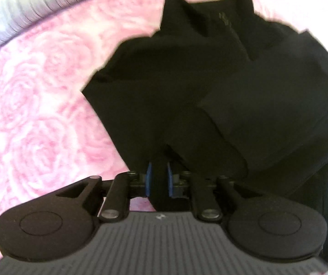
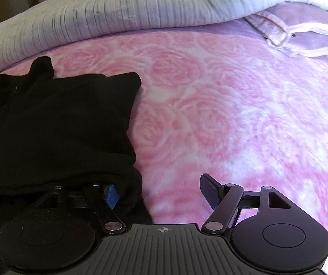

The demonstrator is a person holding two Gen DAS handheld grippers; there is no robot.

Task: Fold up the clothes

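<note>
A black garment (image 1: 209, 80) lies bunched in loose folds on a pink rose-patterned blanket (image 1: 38, 103). My left gripper (image 1: 159, 178) points steeply down at its near edge, and a fold of the black cloth sits pinched between the two blue pads. In the right wrist view the same garment (image 2: 61, 119) fills the left side. My right gripper (image 2: 160, 188) stands open at its right edge. Its left finger, with a blue pad (image 2: 112, 196), is partly covered by the garment's hem. The right finger (image 2: 209, 190) hangs over bare blanket (image 2: 232, 114).
A ribbed pale grey quilt (image 2: 118, 11) is heaped along the far side of the bed. A lilac pillow or cloth (image 2: 301, 29) lies at the far right. Pink blanket stretches to the right of the garment. Wooden furniture shows at the top left.
</note>
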